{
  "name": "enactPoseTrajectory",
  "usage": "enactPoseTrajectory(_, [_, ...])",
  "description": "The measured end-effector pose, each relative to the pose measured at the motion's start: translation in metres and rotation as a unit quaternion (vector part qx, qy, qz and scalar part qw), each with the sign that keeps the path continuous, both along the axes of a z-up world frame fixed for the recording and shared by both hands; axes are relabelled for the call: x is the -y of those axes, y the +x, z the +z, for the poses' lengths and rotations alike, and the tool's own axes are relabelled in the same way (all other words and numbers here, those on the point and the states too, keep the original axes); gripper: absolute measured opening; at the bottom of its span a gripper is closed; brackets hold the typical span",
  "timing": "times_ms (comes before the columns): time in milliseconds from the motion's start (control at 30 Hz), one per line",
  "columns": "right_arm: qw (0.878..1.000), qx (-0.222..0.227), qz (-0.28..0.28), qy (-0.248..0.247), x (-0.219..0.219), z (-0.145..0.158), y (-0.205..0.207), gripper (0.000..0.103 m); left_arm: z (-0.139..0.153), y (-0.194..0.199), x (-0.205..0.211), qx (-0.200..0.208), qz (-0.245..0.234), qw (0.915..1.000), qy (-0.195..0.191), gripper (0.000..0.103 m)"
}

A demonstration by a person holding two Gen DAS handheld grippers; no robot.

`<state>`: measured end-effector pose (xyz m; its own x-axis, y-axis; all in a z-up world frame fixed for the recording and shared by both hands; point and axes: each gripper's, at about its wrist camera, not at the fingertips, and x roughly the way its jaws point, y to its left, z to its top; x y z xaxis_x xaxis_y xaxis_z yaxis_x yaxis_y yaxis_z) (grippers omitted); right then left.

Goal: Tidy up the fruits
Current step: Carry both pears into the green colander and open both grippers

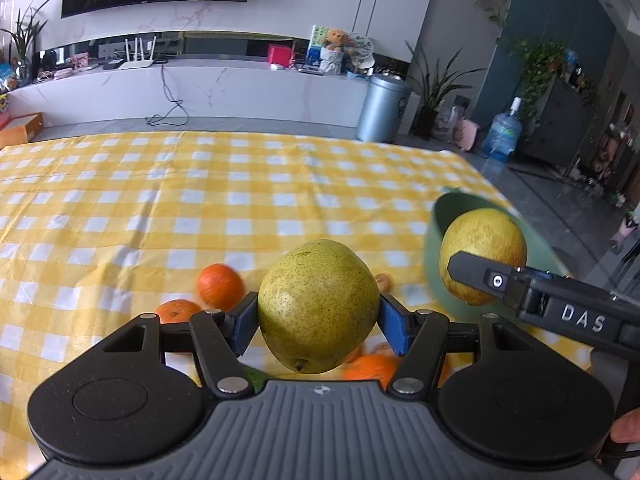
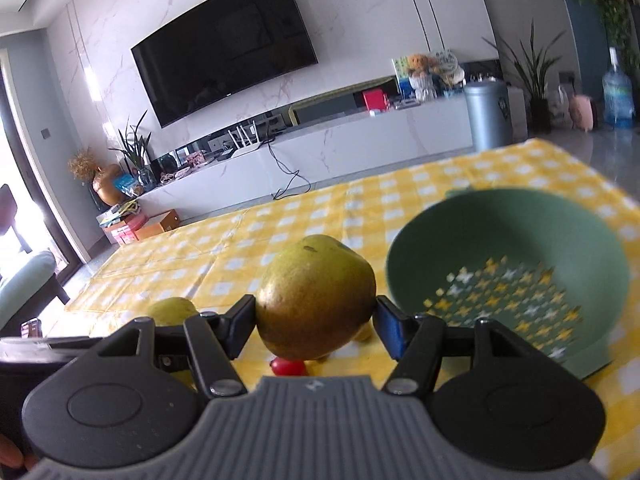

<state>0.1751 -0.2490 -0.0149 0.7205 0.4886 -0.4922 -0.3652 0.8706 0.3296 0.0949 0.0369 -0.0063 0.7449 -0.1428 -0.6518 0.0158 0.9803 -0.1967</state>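
One yellow-green speckled pear [image 1: 318, 306] is held above the checked cloth, its stem end pointing down toward the camera. A second pear [image 2: 316, 300], more brownish-green, is also lifted, just beside the green perforated bowl [image 2: 508, 216], which is empty. Several oranges [image 1: 219, 285] lie on the cloth below. A small red fruit [image 2: 289, 367] lies under the second pear.

Both fisheye views are bright with daylight; a window [image 2: 24, 184] at the left edge blows out. Edges bend strongly, the green colander [image 2: 508, 272] is motion-blurred, corners darken.
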Motion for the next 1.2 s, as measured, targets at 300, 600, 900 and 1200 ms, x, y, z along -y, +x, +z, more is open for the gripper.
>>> enactPoseTrajectory(300, [0.997,0.014,0.016,-0.069,0.049,0.031,0.005,0.061,0.041,0.020,0.039,0.011,-0.037,0.9993,-0.001,0.072])
enactPoseTrajectory(600, [0.984,-0.006,0.053,-0.168,0.083,0.040,0.037,0.061,0.045,0.078,0.104,-0.038,-0.112,0.9930,0.001,0.072])
enactPoseTrajectory(900, [0.967,-0.069,0.100,-0.223,0.090,0.017,0.083,0.061,0.012,0.127,0.144,-0.105,-0.165,0.9805,0.014,0.072])
enactPoseTrajectory(1200, [0.946,-0.129,0.153,-0.255,0.077,-0.008,0.118,0.061,-0.013,0.153,0.158,-0.163,-0.193,0.9667,0.042,0.072])
